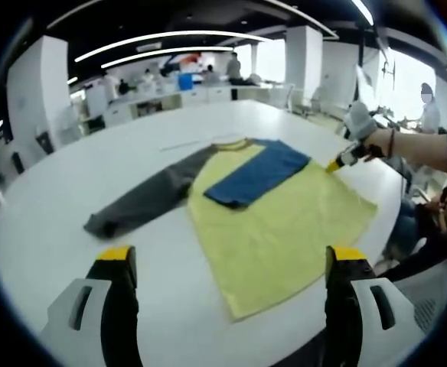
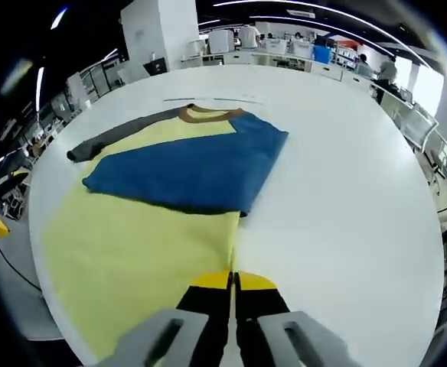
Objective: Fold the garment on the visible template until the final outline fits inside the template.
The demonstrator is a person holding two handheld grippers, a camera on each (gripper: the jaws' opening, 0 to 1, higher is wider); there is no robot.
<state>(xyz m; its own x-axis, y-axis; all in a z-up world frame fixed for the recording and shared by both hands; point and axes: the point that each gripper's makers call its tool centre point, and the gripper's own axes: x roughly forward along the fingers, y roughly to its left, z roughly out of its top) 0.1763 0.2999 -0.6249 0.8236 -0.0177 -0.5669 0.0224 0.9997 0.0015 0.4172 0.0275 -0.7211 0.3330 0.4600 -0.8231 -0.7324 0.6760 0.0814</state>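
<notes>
Left gripper view: my left gripper (image 1: 227, 264) stands wide open above the white table (image 1: 70, 199), clear of the yellow garment (image 1: 277, 229). Right gripper view: my right gripper (image 2: 233, 281) is clamped on the garment's edge.

Left gripper view looks across the garment (image 1: 277, 214); right gripper view sits close at its edge.
</notes>
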